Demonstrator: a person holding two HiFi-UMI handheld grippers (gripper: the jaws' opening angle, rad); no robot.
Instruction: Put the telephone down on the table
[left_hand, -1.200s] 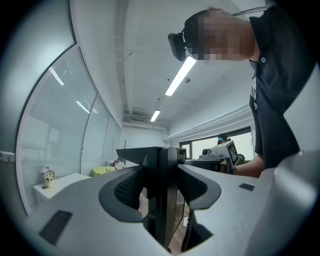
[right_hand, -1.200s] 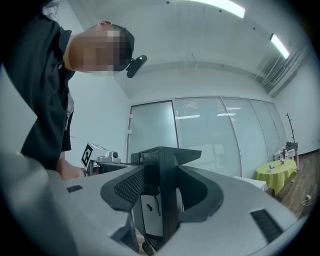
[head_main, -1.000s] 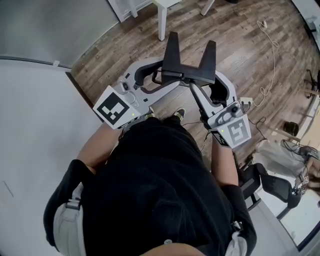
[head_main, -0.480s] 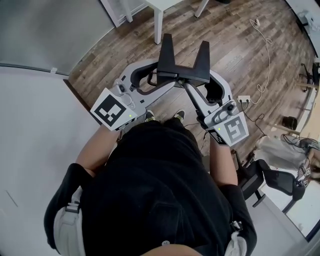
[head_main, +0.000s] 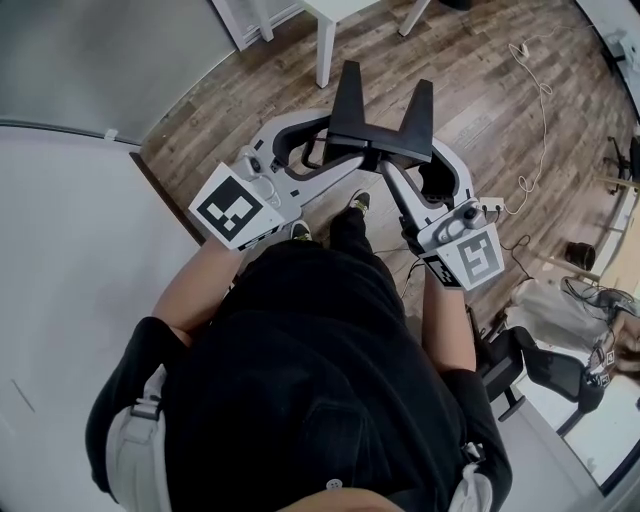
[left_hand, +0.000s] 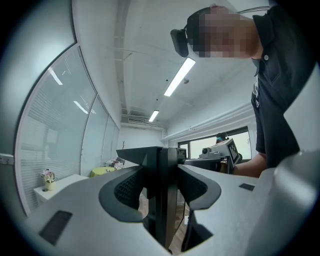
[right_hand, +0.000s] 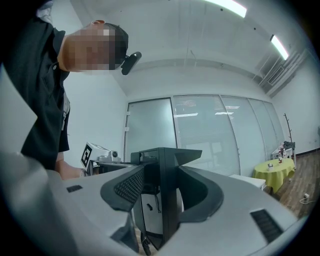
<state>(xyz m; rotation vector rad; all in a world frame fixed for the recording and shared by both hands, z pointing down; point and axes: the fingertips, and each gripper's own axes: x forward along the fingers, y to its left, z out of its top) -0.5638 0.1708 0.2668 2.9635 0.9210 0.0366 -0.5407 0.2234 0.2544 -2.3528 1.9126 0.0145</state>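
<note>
Telephone (head_main: 380, 142) – black, flat bar with two tapering horns, aloft over floor (head_main: 480, 90). Left tongs (left_hand: 161, 185), right tongs (right_hand: 161, 187) – wide-set, each clamped on its edge.

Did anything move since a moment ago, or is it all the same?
Almost nothing. One shoe has stepped forward over the wooden floor. The left tool and the right tool stay clamped on the black telephone. They hold it in the air between them in the same pose. Nothing was let go.
</note>
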